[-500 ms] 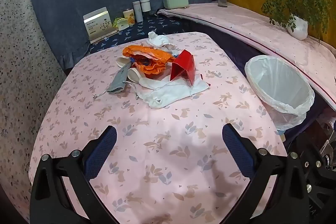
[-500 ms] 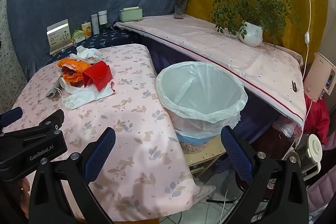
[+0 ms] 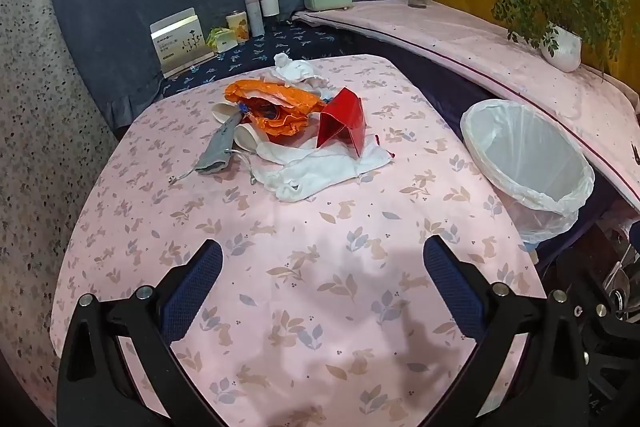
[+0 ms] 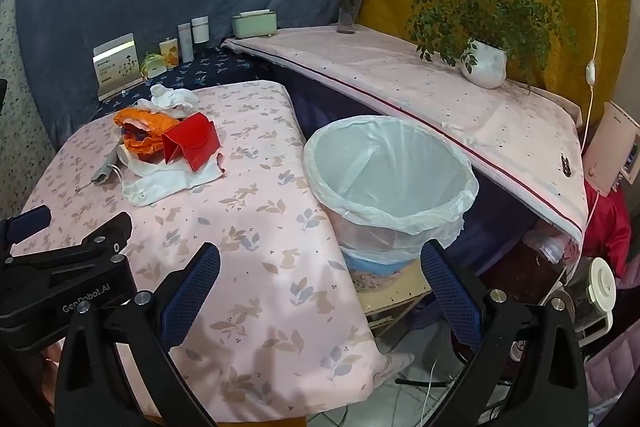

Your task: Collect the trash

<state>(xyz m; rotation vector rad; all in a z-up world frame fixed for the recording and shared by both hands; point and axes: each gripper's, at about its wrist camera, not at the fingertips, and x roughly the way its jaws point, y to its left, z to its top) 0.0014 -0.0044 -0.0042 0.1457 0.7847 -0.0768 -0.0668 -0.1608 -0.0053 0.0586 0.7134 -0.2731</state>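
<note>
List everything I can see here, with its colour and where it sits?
table: one, pink floral cloth, centre
orange wrapper: one, in the pile
red carton: one, beside the wrapper
white cloth: one, under the carton
grey pouch: one, pile's left
crumpled tissue: one, white, behind the pile
bin: one, white liner, empty, right of table
potted plant: one, green, shelf
left hand-held gripper: black, blue pads, open
right hand-held gripper: same, open

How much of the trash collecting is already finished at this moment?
Nothing looks done: the lined bin is empty. Nothing is in hand either; the left gripper and right gripper are both open, over the table short of the pile. Still left: the orange wrapper, red carton, white cloth, grey pouch and crumpled tissue.
</note>
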